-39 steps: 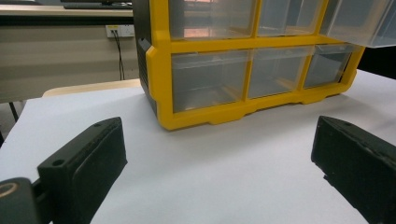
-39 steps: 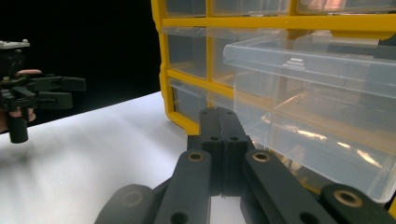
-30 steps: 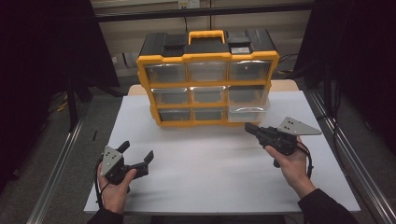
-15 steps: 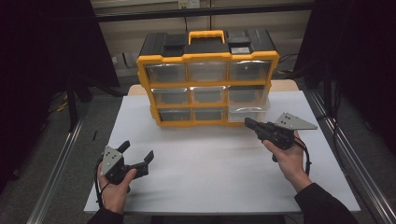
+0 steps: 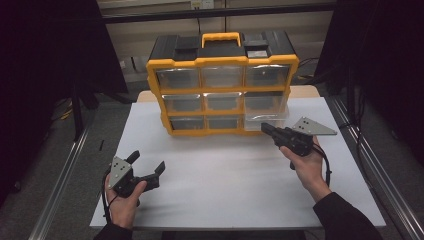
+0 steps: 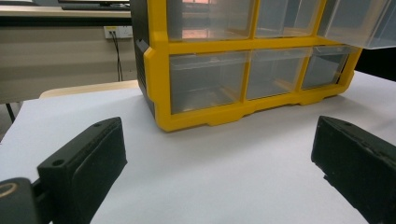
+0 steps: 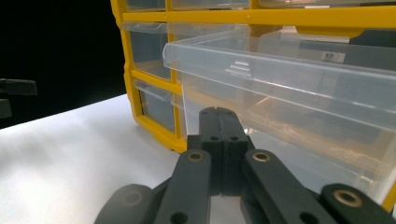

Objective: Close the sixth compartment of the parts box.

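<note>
On the white table (image 5: 225, 190) we note the yellow-and-black plastic drawer cabinet (image 5: 222, 82) with its clear bottom-right drawer (image 7: 299, 93) pulled partly out, so our right gripper (image 5: 265, 128), jaws pressed together, should push its front squarely, while the left gripper (image 5: 148, 167) waits spread wide.

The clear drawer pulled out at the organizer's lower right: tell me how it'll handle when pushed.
The clear drawer looks thin-walled, so probably light and slightly flexible. Its smooth plastic may slip against the shut right gripper. Seated in the organizer, it should slide rather than tip.
</note>
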Motion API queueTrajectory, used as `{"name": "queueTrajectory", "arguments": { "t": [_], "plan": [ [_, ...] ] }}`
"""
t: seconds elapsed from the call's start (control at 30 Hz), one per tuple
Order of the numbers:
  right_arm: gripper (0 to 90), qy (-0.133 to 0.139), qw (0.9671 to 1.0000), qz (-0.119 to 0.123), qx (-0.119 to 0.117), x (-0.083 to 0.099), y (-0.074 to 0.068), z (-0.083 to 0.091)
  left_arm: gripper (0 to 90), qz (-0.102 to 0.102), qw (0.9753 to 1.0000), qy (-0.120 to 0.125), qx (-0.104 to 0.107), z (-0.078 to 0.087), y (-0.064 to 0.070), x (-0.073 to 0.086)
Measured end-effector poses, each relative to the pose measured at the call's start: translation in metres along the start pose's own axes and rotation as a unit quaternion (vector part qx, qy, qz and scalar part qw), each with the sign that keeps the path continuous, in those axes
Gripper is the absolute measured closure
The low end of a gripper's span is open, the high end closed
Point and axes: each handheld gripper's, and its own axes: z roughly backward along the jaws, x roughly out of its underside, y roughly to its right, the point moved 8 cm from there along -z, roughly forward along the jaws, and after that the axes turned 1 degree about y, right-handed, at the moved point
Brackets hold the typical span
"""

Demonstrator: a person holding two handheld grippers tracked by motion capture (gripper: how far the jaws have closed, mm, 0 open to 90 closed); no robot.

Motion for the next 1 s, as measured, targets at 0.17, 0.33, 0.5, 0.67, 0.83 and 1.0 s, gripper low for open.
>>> {"name": "queueTrajectory", "arguments": {
  "t": [0.17, 0.33, 0.5, 0.67, 0.83, 1.0],
  "plan": [
    [90.0, 0.000, 1.0000, 0.000, 0.006, 0.0000, 0.0027, -0.0028, 3.2, 0.000, 1.0000, 0.002, 0.005, -0.0001, 0.0004, -0.0002],
    [90.0, 0.000, 0.9999, 0.001, 0.011, 0.0005, 0.0054, -0.0041, 3.1, -0.001, 1.0000, 0.002, 0.005, 0.0000, 0.0003, -0.0004],
    [90.0, 0.001, 0.9999, 0.004, 0.011, -0.0003, 0.0064, -0.0048, 3.1, -0.003, 1.0000, 0.002, 0.000, 0.0001, -0.0001, -0.0005],
    [90.0, 0.000, 0.9999, 0.007, 0.010, -0.0004, 0.0057, -0.0060, 3.1, -0.007, 1.0000, -0.001, 0.001, 0.0005, -0.0004, -0.0001],
    [90.0, 0.002, 0.9999, 0.008, 0.010, -0.0027, 0.0050, -0.0083, 3.1, -0.004, 1.0000, -0.002, 0.001, 0.0004, -0.0001, 0.0002],
    [90.0, -0.001, 0.9999, 0.008, 0.011, -0.0032, 0.0042, -0.0097, 3.1, -0.006, 1.0000, -0.003, 0.001, 0.0005, -0.0003, 0.0003]
  ]
}}
